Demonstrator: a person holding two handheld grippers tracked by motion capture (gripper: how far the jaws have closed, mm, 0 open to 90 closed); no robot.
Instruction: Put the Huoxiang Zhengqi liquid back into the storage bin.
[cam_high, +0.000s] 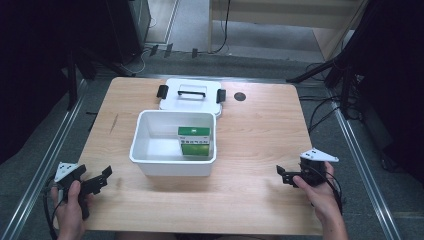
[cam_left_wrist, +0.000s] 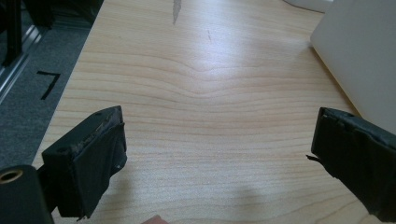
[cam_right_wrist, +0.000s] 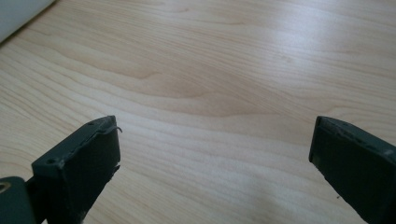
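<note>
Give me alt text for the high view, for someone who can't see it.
A white bin sits open mid-table with a green box inside, its lid lying behind it. The left gripper and right gripper, both open and hand-held, rest at the wooden table's near corners.

Both forearms are showing bare, with no sleeves in sight. The left tongs (cam_high: 100, 180) are wearing a grey three-cornered plate on top of a black body, and a black cable is trailing from them. The right tongs (cam_high: 284, 175) are carrying the same grey plate and black cable. Up close, the jaws are showing as blocky black pads with frayed tape edges and small screw holes
</note>
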